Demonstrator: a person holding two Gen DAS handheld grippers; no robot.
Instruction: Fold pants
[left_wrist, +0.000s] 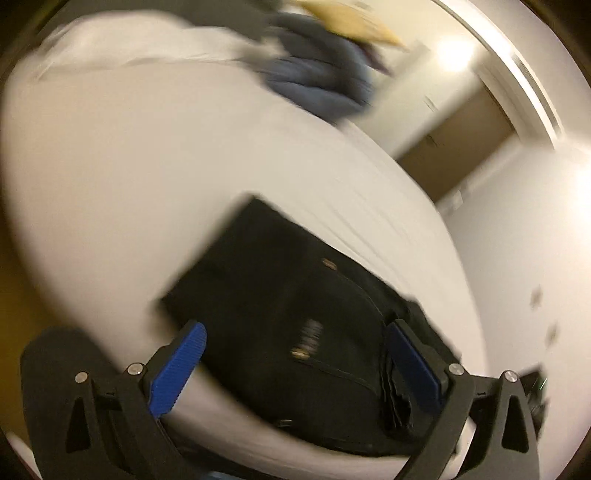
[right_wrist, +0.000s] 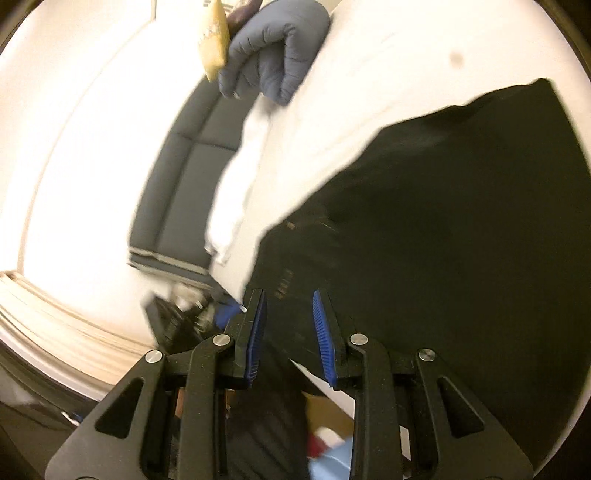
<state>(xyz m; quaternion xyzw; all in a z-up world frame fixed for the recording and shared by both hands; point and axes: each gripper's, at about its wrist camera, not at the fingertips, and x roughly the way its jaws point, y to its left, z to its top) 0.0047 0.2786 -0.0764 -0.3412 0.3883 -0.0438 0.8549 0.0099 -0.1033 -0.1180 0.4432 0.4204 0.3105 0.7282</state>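
- Black pants (left_wrist: 295, 314) lie folded into a compact block on the white bed (left_wrist: 129, 184), near its edge.
- Left gripper (left_wrist: 295, 339) hangs above them, jaws spread wide, straddling the waist end.
- Right gripper (right_wrist: 289, 306), jaws parted and holding nothing, faces the pants' near edge.
- Open sheet lies beyond; a blue jacket (right_wrist: 273, 48) sits well apart.

pants (left_wrist: 280, 317) flat on bed (left_wrist: 129, 177), spanning the gap between fingers of left gripper (left_wrist: 295, 363) | pants (right_wrist: 436, 236) ahead and right of right gripper (right_wrist: 289, 332), an edge between its fingers | jacket (right_wrist: 273, 55) far ahead on bed (right_wrist: 388, 62) | couch (right_wrist: 184, 177) ahead-left, beside bed
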